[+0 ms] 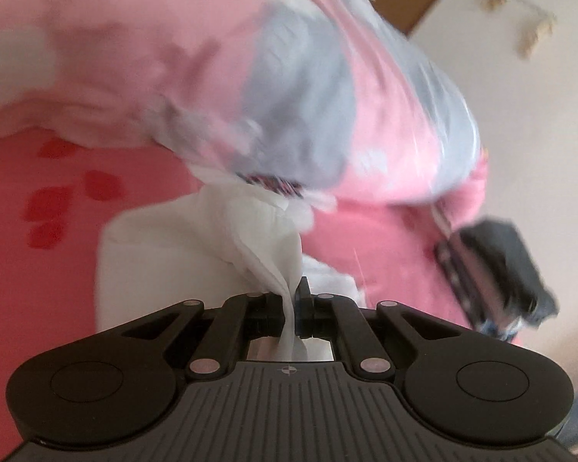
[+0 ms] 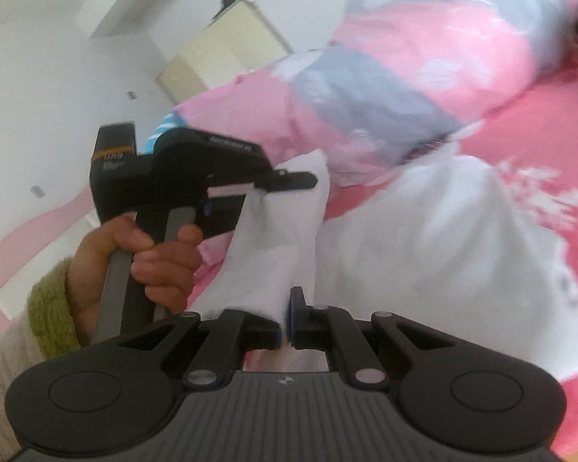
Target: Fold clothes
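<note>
Now both tongs, L [image 1: 289,313] & R [image 2: 285,325], pinch white garment [image 2: 424,231].

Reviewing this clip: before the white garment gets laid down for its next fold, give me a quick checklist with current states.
1. Left gripper pinching the white garment: ok.
2. Right gripper pinching the same garment: ok.
3. Cloth taut between the grippers: not ok, it hangs bunched.
4. Garment lifted off the pink bed sheet: cannot tell, its lower part may rest there.
5. Pink and grey duvet clear of the garment: cannot tell, it lies close behind.
</note>
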`<state>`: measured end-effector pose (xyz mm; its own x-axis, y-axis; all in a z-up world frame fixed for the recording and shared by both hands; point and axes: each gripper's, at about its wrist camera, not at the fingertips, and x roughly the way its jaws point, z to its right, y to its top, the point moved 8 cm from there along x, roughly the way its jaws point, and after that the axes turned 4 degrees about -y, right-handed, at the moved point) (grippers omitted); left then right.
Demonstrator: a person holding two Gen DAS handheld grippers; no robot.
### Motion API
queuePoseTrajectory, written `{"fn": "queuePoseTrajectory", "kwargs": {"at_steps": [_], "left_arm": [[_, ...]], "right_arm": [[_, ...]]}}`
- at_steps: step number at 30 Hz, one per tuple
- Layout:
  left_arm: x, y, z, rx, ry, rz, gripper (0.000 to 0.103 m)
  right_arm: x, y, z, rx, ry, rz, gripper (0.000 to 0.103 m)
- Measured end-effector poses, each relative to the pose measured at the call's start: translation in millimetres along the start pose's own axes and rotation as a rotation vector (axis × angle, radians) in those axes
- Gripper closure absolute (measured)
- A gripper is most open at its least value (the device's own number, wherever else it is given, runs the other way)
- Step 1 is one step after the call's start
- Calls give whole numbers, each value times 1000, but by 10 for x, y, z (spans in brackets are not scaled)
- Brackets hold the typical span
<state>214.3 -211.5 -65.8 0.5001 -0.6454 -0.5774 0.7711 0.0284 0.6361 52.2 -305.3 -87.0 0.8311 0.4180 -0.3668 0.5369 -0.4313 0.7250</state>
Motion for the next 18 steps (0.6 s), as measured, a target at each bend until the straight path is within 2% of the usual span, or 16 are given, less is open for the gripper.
{"fn": "queuePoseTrajectory", "kwargs": {"at_steps": [5,7,9,11,13,16,18], "left_arm": [[381,-230,219,123,31,-86,97],[474,-312,235,130,25,-120,95],[478,-338,235,100,-3,-141,88],[403,-317,248,76,-27,-134,61],[282,-270,263,61,-48,-110,47],[-32,-193,268,66,-85,-51,33],[-254,-156,255,67,-108,-14,32]], "right_arm": [[-99,-69,405,90,-59,12,99],[-81,-119,557,136,-79,2,99],[-57,-182,684,184,-89,-12,99],[-26,-230,777,233,-84,-24,99],[-2,-263,839,277,-72,-30,99],[30,-281,870,305,-60,-34,99],[13,-287,903,327,-50,-37,99]]}}
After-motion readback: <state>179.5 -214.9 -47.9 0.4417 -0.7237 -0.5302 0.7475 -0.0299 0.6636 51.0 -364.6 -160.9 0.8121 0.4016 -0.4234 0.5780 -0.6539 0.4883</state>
